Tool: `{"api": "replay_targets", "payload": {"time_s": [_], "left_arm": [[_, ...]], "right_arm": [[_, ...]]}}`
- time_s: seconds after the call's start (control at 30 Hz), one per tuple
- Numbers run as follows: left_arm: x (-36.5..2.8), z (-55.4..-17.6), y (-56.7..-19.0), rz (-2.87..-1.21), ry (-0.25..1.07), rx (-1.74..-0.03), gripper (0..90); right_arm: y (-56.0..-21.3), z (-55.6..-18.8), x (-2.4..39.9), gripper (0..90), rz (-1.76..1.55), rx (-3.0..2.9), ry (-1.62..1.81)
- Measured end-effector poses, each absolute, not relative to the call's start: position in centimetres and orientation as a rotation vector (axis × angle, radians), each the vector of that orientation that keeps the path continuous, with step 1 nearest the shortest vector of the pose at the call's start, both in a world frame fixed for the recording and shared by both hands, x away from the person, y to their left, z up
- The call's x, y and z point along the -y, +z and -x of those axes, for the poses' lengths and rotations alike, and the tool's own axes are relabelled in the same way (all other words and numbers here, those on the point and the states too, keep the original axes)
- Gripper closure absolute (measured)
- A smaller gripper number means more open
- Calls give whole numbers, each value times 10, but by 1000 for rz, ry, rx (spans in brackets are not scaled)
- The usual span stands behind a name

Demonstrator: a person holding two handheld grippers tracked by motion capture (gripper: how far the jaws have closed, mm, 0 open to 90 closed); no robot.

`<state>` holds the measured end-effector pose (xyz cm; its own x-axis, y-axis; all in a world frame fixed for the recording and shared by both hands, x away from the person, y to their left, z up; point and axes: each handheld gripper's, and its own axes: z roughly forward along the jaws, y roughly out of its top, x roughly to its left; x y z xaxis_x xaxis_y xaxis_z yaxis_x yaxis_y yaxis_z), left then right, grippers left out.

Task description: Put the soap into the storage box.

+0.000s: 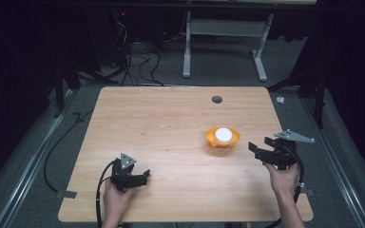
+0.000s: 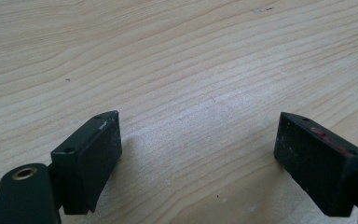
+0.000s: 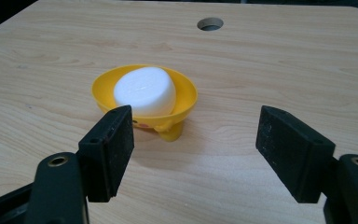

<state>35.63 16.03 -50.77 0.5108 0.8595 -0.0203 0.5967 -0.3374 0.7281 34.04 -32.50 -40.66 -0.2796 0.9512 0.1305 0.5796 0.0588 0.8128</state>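
Facing the yellow dish [image 3: 144, 95] head-on, the right gripper [image 3: 193, 154] has its jaws spread wide apart and nothing between them; the dish sits just ahead and a bit toward the left-hand jaw in the right gripper view, not centred in the gap. In the high view the right gripper [image 1: 266, 151] is low at the table's right side, jaws aimed leftward, and the dish [image 1: 223, 137] lies near it, to its left and slightly farther up the table. White puck-shaped block [image 3: 145, 91] rests inside the dish, flat top up, tilted a little; the dish stands on short feet. No clear long axis on either, both roundish. Left gripper [image 1: 145, 176] is well apart from the dish, near the front left, jaws also wide open over bare table [image 2: 177, 70], holding nothing. Judgement: right hand is the nearer one, so any reach goes forward and slightly left to centre the dish. Farther off, a round hole [image 3: 210, 23] in the tabletop behind the dish.
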Motion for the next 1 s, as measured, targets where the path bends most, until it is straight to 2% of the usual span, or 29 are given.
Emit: {"api": "replay_targets", "payload": {"time_s": [1.0], "left_arm": [[-160, -356, -508, -2060, 488, -1185, 153]], "right_arm": [[-442, -315, 314, 284, -1544, -1917, 1146]]}}
